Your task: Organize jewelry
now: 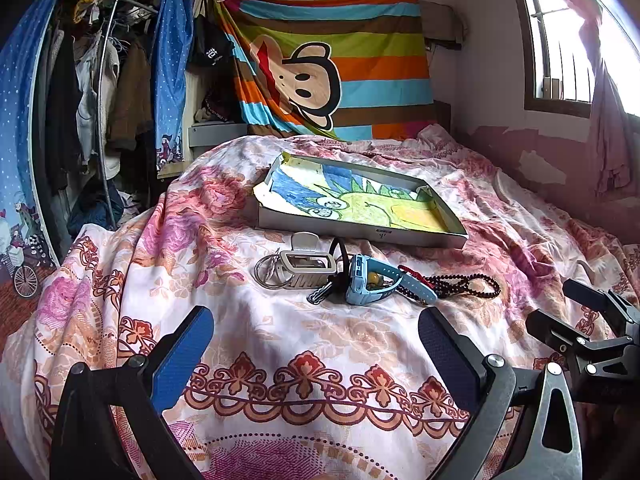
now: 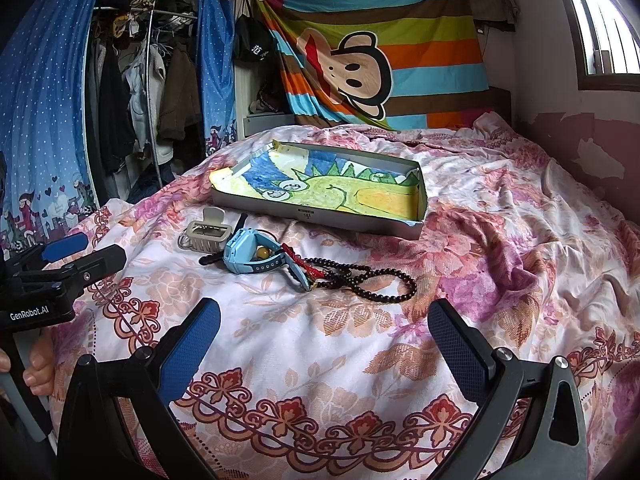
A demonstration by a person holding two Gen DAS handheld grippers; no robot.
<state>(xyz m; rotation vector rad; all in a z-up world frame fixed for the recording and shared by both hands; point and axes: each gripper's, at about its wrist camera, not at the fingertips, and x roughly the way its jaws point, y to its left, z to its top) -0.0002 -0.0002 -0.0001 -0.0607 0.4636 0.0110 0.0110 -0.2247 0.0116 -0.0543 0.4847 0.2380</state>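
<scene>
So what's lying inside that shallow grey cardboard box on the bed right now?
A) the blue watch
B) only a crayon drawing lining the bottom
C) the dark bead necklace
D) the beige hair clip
B: the shallow grey cardboard box holds only the blue, green and yellow crayon drawing; the dark bead necklace, blue watch and beige hair clip all lie on the floral bedspread in front of it.

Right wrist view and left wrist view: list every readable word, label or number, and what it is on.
"GenRobot.AI": white print on the body of the left gripper, right wrist view.
Small dark mark on the shallow box's front wall: too small to read.
White character on the black cap hanging by the wardrobe: too blurred to read.
</scene>
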